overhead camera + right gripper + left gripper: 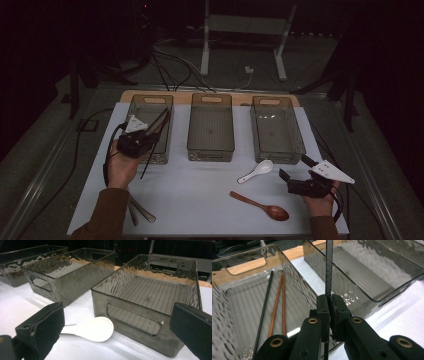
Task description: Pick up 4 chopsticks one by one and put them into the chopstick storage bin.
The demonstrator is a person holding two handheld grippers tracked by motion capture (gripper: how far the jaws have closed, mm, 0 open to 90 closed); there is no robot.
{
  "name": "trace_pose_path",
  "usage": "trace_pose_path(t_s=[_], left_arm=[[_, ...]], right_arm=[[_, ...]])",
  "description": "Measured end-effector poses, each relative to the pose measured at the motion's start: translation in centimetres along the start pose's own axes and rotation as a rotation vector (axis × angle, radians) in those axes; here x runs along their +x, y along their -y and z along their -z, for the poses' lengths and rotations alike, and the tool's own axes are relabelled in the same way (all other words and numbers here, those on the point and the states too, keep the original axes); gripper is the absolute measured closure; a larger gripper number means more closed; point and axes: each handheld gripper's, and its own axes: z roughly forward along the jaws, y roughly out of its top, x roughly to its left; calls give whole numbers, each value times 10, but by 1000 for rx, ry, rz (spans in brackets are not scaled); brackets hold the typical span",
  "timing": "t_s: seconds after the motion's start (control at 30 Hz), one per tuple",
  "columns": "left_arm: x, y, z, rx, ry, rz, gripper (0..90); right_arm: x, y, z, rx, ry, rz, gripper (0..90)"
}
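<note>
My left gripper [153, 132] hovers over the near end of the left bin [135, 107], shut on a thin black chopstick [163, 118]. In the left gripper view its jaws [330, 299] pinch that chopstick [329, 267], which runs up past the bin's right wall. Inside the left bin [227, 315] lie a black chopstick [265, 307] and two brown chopsticks [279, 305]. My right gripper [295, 168] rests at the near right, open and with nothing in it. A white spoon [258, 170] lies just left of it, in front of the right bin [300, 137].
The middle bin [210, 150] and right bin [125, 277] hold nothing. A wooden spoon [261, 206] lies near the front edge, and several utensils [141, 212] lie by the left forearm. The white spoon [93, 329] sits between the open right jaws and the bin's near wall.
</note>
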Motion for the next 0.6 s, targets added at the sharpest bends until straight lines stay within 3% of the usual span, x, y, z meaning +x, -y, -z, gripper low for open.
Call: trace_pose_path(t_s=[0.6], left_arm=[[18, -8, -7, 5, -32, 39, 876]], right_arm=[[0, 0, 0, 1, 1, 0, 2]])
